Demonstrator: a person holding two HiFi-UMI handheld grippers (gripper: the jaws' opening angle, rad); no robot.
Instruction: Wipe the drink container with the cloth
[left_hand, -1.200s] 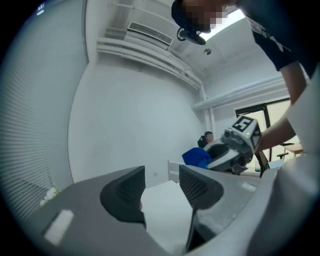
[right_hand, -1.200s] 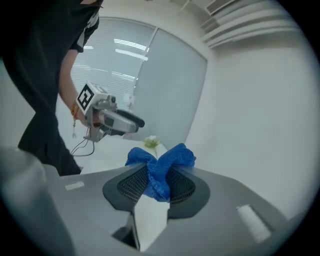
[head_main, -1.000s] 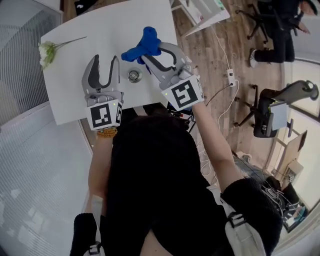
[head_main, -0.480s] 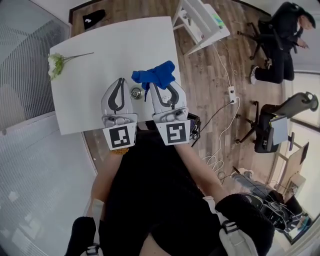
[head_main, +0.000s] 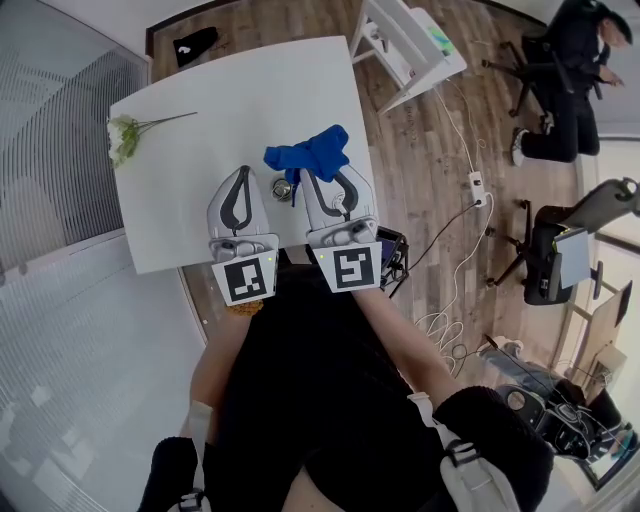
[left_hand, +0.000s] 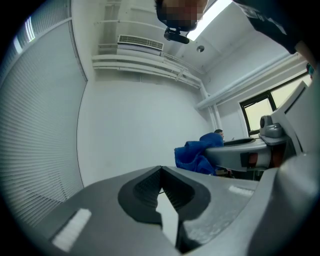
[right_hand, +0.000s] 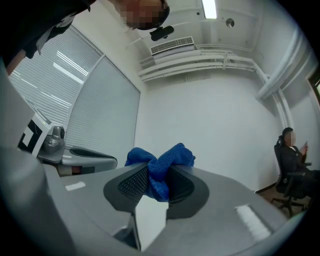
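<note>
From above, the drink container (head_main: 283, 188) is a small round metal top on the white table (head_main: 220, 100), showing between my two grippers. Both are raised side by side and point up toward the head camera. My right gripper (head_main: 318, 176) is shut on a blue cloth (head_main: 310, 153), which bunches out past its tips. In the right gripper view the cloth (right_hand: 160, 161) is pinched between the jaws of that gripper (right_hand: 156, 182). My left gripper (head_main: 241, 173) is shut with nothing in it, its jaws meeting (left_hand: 160, 172). The cloth (left_hand: 194, 156) shows to its right.
A white flower (head_main: 125, 137) lies at the table's left edge. A white stand (head_main: 402, 40) sits beyond the table's far right corner. On the wooden floor lie a power strip (head_main: 476, 185) and cables. Office chairs and a seated person (head_main: 580, 50) are at the right.
The left gripper, open a second ago, has shut. Both grippers have swung together and turned upward, the right one still holding the cloth.
</note>
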